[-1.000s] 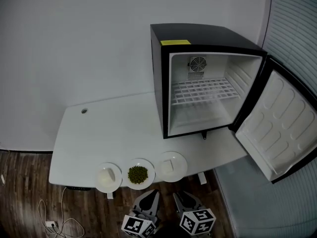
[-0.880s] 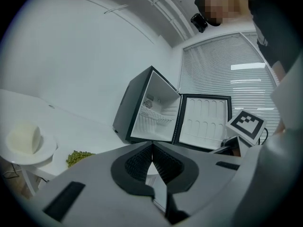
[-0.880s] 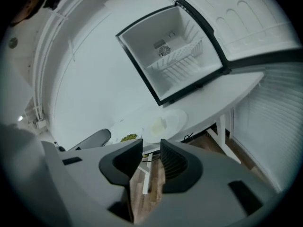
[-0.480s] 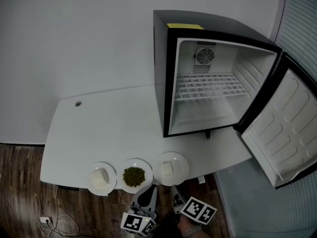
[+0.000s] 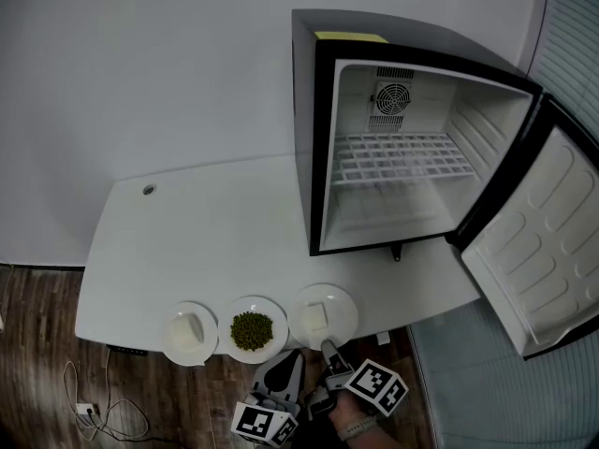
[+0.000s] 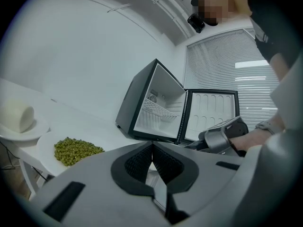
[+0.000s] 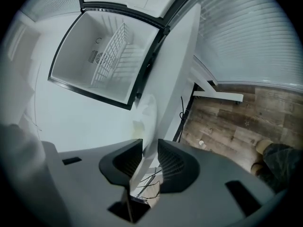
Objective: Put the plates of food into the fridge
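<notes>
Plates (image 5: 225, 335) lined the table's (image 5: 206, 241) near edge at six o'clock, three in a row. Right gripper (image 7: 150, 150), jaws just widened, straddled the rightmost plate's (image 5: 342, 302) rim at its six o'clock without pinching it. Left gripper (image 6: 152, 148) sat closed and empty beside it. Probably stiff, slick and breakable: grip the rim firmly and keep it level. Fridge (image 5: 402, 157) stood open at one o'clock.

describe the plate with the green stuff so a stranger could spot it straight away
Find the open black fridge on the white table. Three white plates line the table's near edge. The middle plate alone holds a heap of small green beans; the left plate and the right plate each hold a pale block.
</notes>
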Demonstrator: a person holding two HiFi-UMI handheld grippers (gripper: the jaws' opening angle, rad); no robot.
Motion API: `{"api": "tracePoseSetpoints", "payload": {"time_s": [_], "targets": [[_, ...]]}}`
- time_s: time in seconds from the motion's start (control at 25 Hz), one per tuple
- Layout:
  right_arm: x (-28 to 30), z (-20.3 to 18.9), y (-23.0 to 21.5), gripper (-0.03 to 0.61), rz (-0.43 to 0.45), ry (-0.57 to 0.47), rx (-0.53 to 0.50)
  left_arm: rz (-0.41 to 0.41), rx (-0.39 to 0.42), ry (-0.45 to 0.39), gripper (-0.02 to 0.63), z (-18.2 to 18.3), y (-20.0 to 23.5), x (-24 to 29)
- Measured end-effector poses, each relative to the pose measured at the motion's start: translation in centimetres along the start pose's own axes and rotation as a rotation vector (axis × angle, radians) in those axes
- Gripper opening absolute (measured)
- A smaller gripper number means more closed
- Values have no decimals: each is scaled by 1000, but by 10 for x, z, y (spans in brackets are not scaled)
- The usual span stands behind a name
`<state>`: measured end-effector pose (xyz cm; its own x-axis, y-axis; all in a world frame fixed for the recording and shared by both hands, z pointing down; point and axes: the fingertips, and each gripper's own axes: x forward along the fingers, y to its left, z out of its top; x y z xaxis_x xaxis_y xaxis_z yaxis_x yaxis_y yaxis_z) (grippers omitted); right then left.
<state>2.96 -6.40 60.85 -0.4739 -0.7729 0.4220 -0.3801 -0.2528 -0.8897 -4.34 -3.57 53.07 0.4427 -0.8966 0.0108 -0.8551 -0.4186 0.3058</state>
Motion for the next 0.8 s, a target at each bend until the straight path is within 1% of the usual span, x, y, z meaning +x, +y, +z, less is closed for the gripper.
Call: {"api": "tracePoseSetpoints", "payload": {"time_s": [0.08, 0.32, 0.4, 0.48, 0.64, 0.8], "targets": [[1, 0, -1, 98, -2, -3, 30, -1, 4, 3, 8, -1, -1, 0], [0, 1, 0, 94, 20, -10, 61, 5, 8, -1, 8, 3, 3, 2], [-2, 2, 1, 78, 32, -13, 76, 5, 8, -2, 8, 3, 3, 3], [-4, 3, 2, 47, 48, -19, 86, 4, 6, 0, 8, 3, 4, 4], [-9, 6, 3, 31, 92, -33, 125, -5, 4, 7, 8, 1, 1, 4], [-17, 9, 8, 17, 123, -46, 119, -16, 8, 13, 8, 1, -1, 5]]}}
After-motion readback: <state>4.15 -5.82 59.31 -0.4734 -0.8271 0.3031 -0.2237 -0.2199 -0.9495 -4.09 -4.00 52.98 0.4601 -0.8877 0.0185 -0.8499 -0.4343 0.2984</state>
